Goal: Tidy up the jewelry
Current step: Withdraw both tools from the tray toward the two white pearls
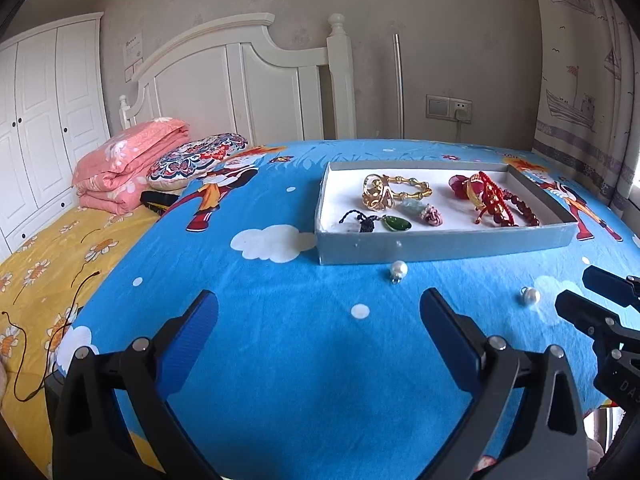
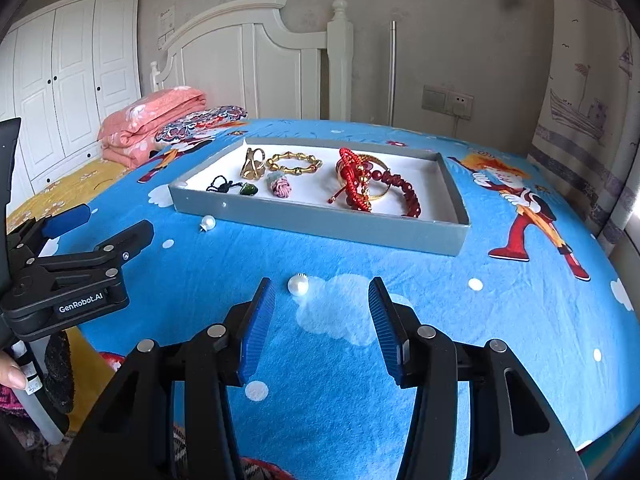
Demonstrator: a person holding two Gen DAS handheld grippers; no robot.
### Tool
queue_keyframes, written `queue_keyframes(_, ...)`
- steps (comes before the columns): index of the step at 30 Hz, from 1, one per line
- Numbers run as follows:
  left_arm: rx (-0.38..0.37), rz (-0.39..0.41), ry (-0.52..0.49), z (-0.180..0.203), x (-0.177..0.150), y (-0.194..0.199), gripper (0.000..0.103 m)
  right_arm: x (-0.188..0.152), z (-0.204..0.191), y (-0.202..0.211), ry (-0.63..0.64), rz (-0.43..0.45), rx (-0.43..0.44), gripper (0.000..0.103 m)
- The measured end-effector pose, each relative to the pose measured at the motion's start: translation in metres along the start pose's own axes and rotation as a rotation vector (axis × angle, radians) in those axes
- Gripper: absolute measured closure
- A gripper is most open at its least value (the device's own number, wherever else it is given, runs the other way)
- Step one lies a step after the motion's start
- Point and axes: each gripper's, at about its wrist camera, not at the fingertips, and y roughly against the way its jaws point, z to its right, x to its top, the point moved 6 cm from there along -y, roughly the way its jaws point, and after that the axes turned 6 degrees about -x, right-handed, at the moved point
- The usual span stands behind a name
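A: Where did things stand?

B: Most of the jewelry already lay in the gray tray (image 2: 320, 222), upper middle of the right wrist view. Two pearls were left on the blue sheet (image 2: 500, 320): the near pearl (image 2: 298, 285) just ahead of the right gripper (image 2: 322, 324), toward its left finger, and the far pearl (image 2: 208, 223) close against the tray's front wall.

A: And the claws?

B: Both gaped wide, holding nothing. The left gripper (image 1: 320, 332) hovered over bare sheet at lower centre of its view.

A: How to take the near one well?

B: I'd have centred the pearl between the fingers and closed gently, since a round bead would likely roll on soft cloth.
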Motion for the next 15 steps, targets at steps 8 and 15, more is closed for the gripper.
queue_keyframes(8,-0.013,-0.029,0.026,-0.012,-0.021,-0.005,0.005,-0.008,-0.009,-0.014,0.006,-0.032,0.006,0.056)
queue_keyframes(15,-0.014,-0.044,0.039,-0.018,-0.027,-0.01,0.005,-0.005,-0.01,-0.026,-0.001,-0.032,-0.007,0.056)
